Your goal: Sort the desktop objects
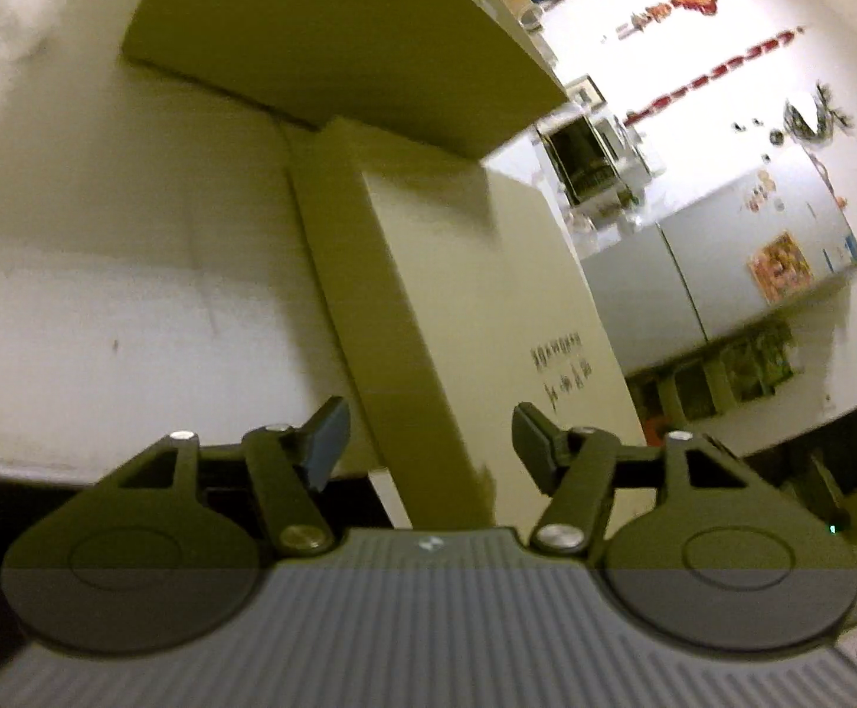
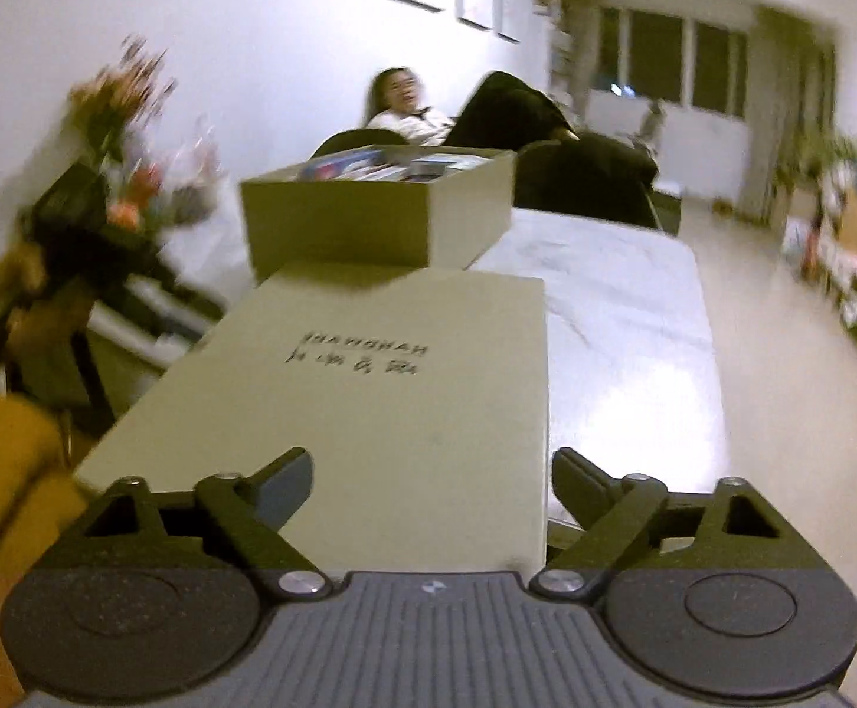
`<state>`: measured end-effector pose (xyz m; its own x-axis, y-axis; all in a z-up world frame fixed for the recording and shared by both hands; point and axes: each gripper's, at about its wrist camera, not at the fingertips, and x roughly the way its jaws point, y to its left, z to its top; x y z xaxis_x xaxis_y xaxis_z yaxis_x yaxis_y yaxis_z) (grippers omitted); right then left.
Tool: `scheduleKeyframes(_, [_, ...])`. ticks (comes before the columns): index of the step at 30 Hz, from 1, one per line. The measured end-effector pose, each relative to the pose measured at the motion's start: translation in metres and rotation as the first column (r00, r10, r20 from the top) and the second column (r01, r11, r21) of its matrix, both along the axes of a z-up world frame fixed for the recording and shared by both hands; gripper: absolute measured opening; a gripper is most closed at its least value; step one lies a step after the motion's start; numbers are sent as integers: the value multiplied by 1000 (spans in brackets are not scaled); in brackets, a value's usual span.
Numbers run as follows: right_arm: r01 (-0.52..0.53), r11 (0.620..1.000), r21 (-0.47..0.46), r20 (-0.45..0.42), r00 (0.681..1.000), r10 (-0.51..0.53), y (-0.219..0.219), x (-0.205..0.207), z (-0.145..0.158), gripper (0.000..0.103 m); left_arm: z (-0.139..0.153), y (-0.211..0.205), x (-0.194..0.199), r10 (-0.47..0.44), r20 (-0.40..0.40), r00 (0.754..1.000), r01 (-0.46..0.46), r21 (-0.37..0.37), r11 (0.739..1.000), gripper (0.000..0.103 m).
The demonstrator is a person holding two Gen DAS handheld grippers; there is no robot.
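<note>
pale lid between open claws, room to slip

nearest the lens, the right claw (image 2: pixel 431 487) stands with its jaws apart, straddling the near end of a flat, pale cream cardboard box lid with dark printed lettering (image 2: pixel 369 407); whether either pad presses on it i cannot tell. the lid runs lengthwise straight ahead of the claw, its far end meeting an open cream cardboard box filled with small items (image 2: pixel 369 218), both above the white tabletop (image 2: pixel 617 318).

the left claw (image 1: pixel 428 442) is also apart, with the lid's edge (image 1: pixel 487 318) between its jaws and no contact visible.

risks, as i judge them: with neither claw clamped, the lid could tip or slide off; a hurried move could knock the open box. both views are blurred.
</note>
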<state>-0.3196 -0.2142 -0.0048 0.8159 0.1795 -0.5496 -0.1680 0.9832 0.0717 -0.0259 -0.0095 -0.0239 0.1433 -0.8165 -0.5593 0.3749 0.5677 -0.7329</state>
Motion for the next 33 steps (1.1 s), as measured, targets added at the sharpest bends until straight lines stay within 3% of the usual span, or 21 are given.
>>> scheduleKeyframes(7, [84,985,154,-74,995,-73,-26,17,-21,74,-12,-9,-5,-86,-20,996,86,-9,996,62])
scheduleKeyframes(9, [55,983,176,-85,996,-41,-25,12,-20,72,-13,-12,-4,-86,-6,996,86,7,996,71])
scheduleKeyframes(11, [28,980,199,-95,995,-9,-24,7,-19,72,-11,-12,-4,-79,29,996,78,32,996,71])
scheduleKeyframes(14, [-27,972,231,-107,993,53,-25,-2,-18,73,-16,-5,-5,-100,7,995,100,24,995,71])
scheduleKeyframes(17, [-7,958,287,-116,992,42,-31,-5,-23,74,-25,-1,-8,-130,-39,991,130,11,991,71])
scheduleKeyframes(21, [69,894,443,-145,989,-4,-53,-3,-39,77,-38,4,-12,-142,-85,986,141,-23,990,70])
scheduleKeyframes(23, [79,856,511,-147,989,-4,-61,-1,-47,77,-39,3,-14,-150,-75,986,147,-41,988,63])
scheduleKeyframes(26, [98,804,586,-152,988,-10,-69,2,-57,74,-40,3,-17,-160,-60,985,156,-66,985,62])
scheduleKeyframes(33, [132,781,611,-148,988,-51,-72,-11,-59,72,-23,-1,-23,-166,11,986,167,-76,983,61])
